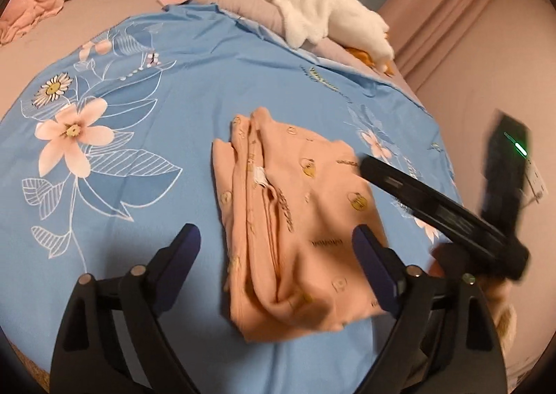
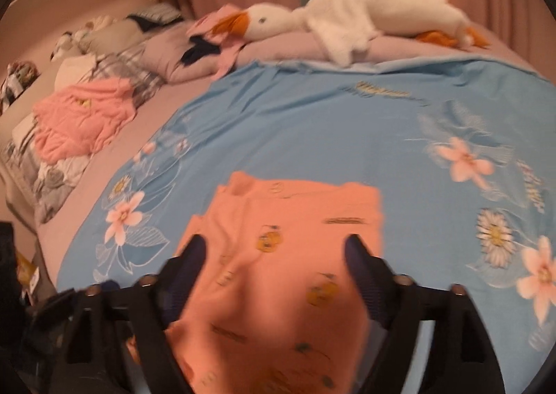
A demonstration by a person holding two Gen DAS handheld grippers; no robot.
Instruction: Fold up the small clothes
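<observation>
While the peach garment [image 1: 295,220] lies folded into a thick bundle on the blue floral sheet [image 1: 139,150] spread over the bed, we hold our left gripper [image 1: 276,248] above its near end, jaws spread wide, gripping nothing. Our right gripper [image 2: 274,255] hovers over the same cloth, jaws likewise spread. Beyond the sheet, 1 white plush goose [image 1: 312,8] rests near the pillows [image 2: 156,56].

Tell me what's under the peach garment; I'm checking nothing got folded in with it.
The peach garment lies folded on the blue floral sheet, which shows all around it. Whatever is directly beneath or inside its folds is covered.
</observation>
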